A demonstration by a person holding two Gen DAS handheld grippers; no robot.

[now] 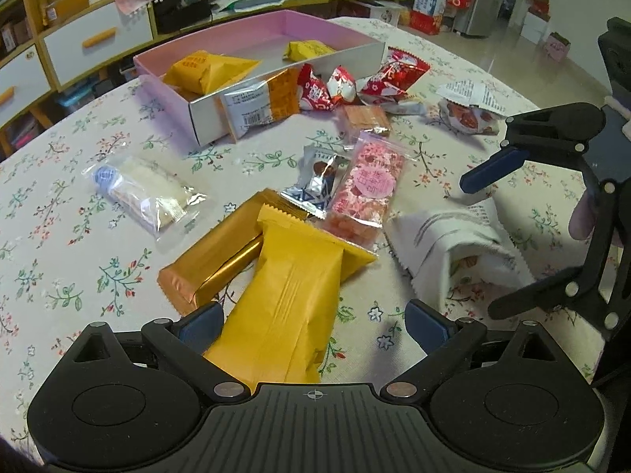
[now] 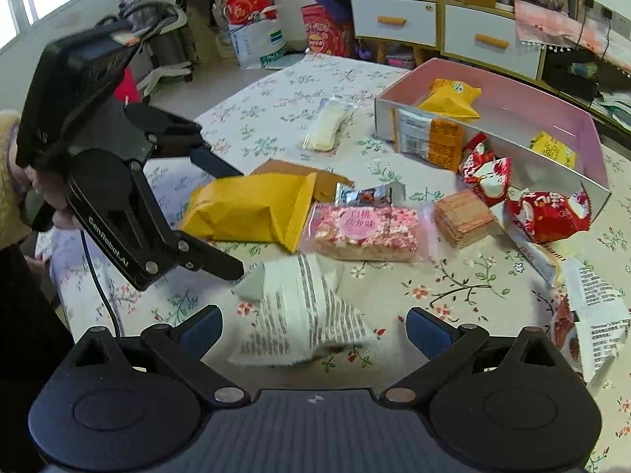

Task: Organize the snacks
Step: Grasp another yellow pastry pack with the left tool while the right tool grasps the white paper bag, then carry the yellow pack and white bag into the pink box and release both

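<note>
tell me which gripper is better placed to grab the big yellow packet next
Left. The yellow packet lies right between the open left gripper fingers, one pad beside its edge. The right gripper, also open, hangs over the white printed packet instead, farther from the yellow one.

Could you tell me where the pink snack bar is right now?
The pink snack bar lies mid-table between the yellow packet and the wafer pack.

Even daylight, fisheye-warped edges, slight blur
</note>
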